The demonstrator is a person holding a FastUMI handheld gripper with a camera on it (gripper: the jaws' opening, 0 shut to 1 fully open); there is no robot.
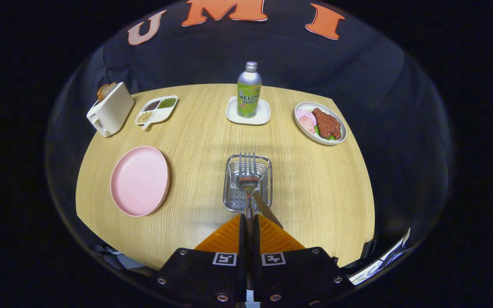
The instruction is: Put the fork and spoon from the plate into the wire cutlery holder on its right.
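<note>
My gripper (248,219) is shut on the handle of a metal fork (247,167). The fork points straight ahead from between the fingers, and its tines hang over the wire cutlery holder (230,201). The holder is a small square chrome basket on the wooden table, just ahead of the fingers. A second metal handle (267,208), probably the spoon's, leans out of the holder's near right side next to my right finger; its bowl end is hidden. The pink plate (139,180) lies to the left of the holder, its whole face showing plain pink.
Beyond the holder a soda bottle (248,90) stands on a white coaster. A plate of meat (320,122) is at the far right. A white toaster (110,109) and a divided dish of beans (156,110) are at the far left. The table edge runs close under my fingers.
</note>
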